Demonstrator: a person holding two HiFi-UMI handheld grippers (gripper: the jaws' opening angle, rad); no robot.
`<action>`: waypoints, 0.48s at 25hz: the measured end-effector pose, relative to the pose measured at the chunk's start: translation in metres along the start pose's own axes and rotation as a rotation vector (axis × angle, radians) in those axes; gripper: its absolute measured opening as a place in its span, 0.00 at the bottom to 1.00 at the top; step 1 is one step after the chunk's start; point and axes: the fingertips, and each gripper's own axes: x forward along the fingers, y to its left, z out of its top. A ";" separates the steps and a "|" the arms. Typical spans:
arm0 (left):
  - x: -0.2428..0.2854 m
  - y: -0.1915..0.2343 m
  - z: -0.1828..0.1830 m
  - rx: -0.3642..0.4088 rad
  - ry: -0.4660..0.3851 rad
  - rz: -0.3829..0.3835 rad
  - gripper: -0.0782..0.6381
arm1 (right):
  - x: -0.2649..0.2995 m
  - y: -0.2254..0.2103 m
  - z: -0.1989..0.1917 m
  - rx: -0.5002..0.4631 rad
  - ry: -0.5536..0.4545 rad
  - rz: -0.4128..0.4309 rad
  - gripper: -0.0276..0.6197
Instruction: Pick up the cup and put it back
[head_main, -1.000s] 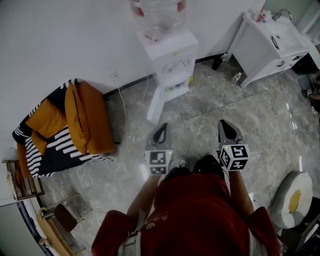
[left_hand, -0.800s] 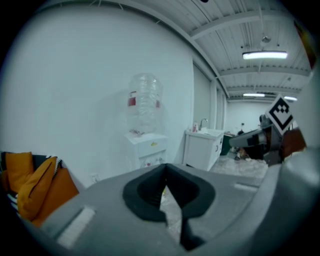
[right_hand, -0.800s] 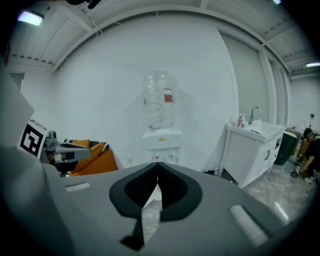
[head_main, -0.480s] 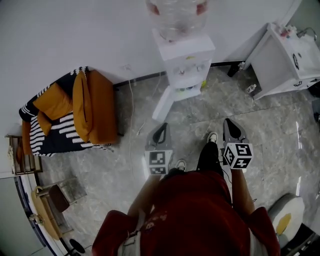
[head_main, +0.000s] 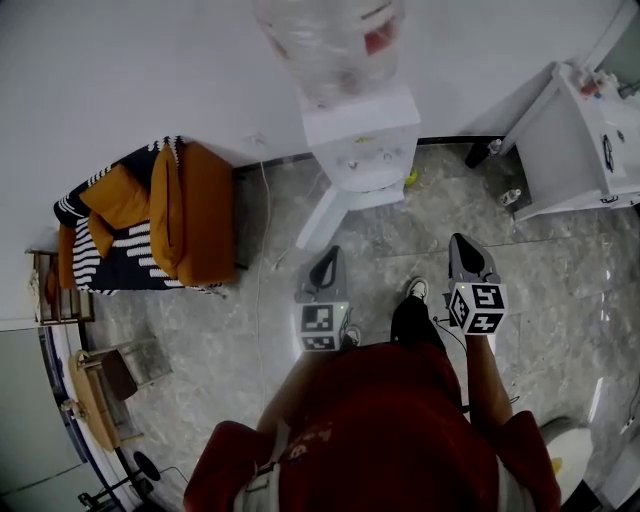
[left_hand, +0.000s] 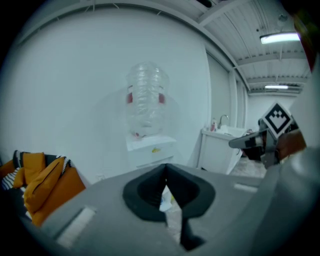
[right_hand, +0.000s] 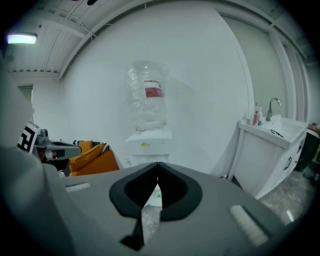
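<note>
Task-wise this one is basically at zero: the person is standing on the marble floor (head_main: 250, 350) facing the water dispenser (head_main: 360, 140), and neither claw is carrying anything. The left claw (head_main: 325, 254) is pressed together with nothing between its jaws, and the right claw (head_main: 462, 242) is closed up tight and empty too, both pointing ahead and a bit downward at the dispenser. So the whole job is waiting to be done: the reach, the grab, the lift and the putting back. As for the cup, no view is showing it clearly. The best guess is the small pale thing (right_hand: 156, 196) with a greenish bit, sitting low at the front of the dispenser and peeking through the gap under the closed jaws, but it's too small and blurry to call for sure. Container-wise, the big clear bottle (head_main: 325, 45) is sitting upside down on top of the dispenser and is looking mostly empty, though the water level is hard to read. Off to the right, the white sink cabinet (head_main: 575, 130) is carrying a few small bottles (right_hand: 256, 116) beside the tap.
</note>
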 end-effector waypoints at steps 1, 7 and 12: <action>0.007 -0.005 0.003 0.003 0.007 0.008 0.11 | 0.003 -0.012 0.003 0.002 0.000 0.001 0.04; 0.043 -0.033 0.025 0.013 0.029 0.059 0.11 | 0.019 -0.073 0.018 0.025 -0.006 0.022 0.04; 0.066 -0.050 0.041 0.018 0.034 0.096 0.11 | 0.035 -0.106 0.026 0.044 -0.008 0.051 0.04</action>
